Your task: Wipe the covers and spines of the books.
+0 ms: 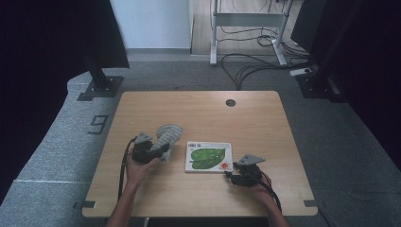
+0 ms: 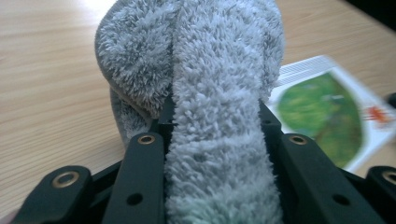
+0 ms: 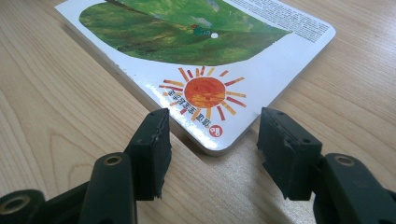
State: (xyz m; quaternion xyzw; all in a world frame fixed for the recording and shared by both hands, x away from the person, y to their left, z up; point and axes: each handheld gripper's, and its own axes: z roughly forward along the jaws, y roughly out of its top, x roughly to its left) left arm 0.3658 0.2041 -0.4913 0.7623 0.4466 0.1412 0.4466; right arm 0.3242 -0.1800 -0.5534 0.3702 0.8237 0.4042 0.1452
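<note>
Now left gripper [image 2: 215,154] clenched on grey towel [image 2: 205,70]; right gripper [image 3: 212,149] released beside book [image 3: 196,51].

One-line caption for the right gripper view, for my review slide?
Open right tongs straddle the near corner of a picture book lying flat on the wooden table, pads not touching it.

The right gripper [image 3: 212,149] fills the bottom of the frame, its two black jaws standing apart on either side of the near corner of a picture book [image 3: 205,70], which lies flat on the wooden table [image 3: 56,116] across the upper centre.
</note>
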